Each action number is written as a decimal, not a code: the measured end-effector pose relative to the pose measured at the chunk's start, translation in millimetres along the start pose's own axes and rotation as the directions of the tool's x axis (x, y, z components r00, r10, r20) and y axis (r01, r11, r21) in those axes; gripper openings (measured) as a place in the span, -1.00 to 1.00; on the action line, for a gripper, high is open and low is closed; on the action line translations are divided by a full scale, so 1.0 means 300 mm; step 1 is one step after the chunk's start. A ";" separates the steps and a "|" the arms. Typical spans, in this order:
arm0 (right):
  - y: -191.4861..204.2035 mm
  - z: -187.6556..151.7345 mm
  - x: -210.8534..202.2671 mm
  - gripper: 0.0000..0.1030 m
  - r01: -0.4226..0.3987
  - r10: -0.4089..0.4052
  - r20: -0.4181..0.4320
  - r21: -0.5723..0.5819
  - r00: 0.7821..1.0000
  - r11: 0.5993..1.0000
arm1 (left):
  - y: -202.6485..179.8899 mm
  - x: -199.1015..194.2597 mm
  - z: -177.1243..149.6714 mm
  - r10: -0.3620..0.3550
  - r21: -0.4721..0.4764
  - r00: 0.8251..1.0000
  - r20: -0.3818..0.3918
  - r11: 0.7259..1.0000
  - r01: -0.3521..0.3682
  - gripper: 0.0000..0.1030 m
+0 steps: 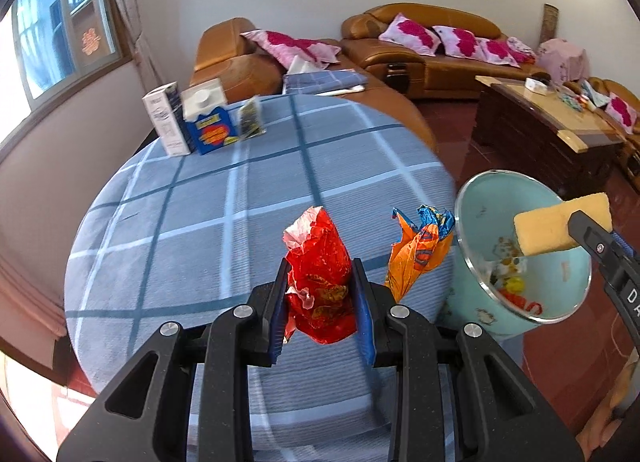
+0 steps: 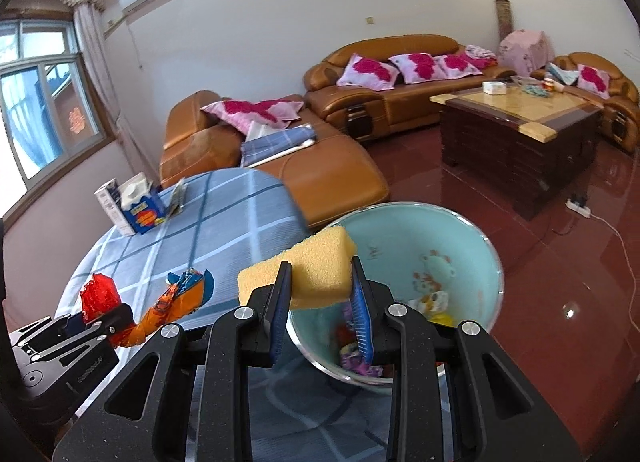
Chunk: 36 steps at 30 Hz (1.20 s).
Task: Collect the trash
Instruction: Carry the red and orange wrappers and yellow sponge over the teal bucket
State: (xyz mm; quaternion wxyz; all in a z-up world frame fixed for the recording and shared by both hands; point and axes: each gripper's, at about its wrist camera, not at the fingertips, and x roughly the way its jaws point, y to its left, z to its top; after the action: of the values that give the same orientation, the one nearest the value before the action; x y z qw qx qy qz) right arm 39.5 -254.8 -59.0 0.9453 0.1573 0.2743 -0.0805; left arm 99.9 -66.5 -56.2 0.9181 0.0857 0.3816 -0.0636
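Note:
My left gripper (image 1: 322,286) is shut on a crumpled red wrapper (image 1: 320,262), held above the blue checked tablecloth (image 1: 224,197). Just right of it, an orange and blue wrapper (image 1: 420,246) lies at the table's edge, also seen in the right wrist view (image 2: 176,302). My right gripper (image 2: 320,282) is shut on a yellow sponge (image 2: 304,274) over the rim of a light blue trash bin (image 2: 460,246). The bin (image 1: 560,274) stands on the floor beside the table and holds several scraps. The left gripper (image 2: 100,314) with its red wrapper (image 2: 98,294) shows at the lower left.
Two cartons (image 1: 188,117) and a small packet (image 1: 250,117) stand at the table's far side. Behind are an orange leather sofa (image 2: 280,165) with pink cushions and a dark wooden coffee table (image 2: 520,133). A power strip with a cable (image 2: 578,207) lies on the red floor.

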 end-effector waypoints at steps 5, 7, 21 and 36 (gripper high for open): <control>-0.079 0.014 0.001 -0.44 0.035 -0.035 0.009 0.040 0.999 0.999 | -0.076 0.017 0.033 -0.030 0.021 1.000 -0.005 0.999 0.030 -0.44; -0.107 0.017 0.002 -0.44 0.047 -0.048 0.012 0.055 0.999 0.997 | -0.103 0.019 0.043 -0.038 0.030 0.999 -0.002 0.999 0.038 -0.44; -0.264 0.032 0.032 -0.44 0.143 -0.147 0.027 0.120 0.989 0.982 | -0.311 0.068 0.093 -0.069 0.079 0.997 -0.020 0.994 0.070 -0.44; -0.353 0.019 0.071 -0.44 0.221 -0.226 0.015 0.154 0.974 0.963 | -0.451 0.174 0.111 -0.091 0.125 0.993 -0.073 0.987 0.100 -0.44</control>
State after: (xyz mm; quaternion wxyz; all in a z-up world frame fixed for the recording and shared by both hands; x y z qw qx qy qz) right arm 35.0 -357.5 -92.9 0.9198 0.1954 0.2678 -0.2100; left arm 134.7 -208.3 -85.0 0.8932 0.1284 0.4110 -0.1292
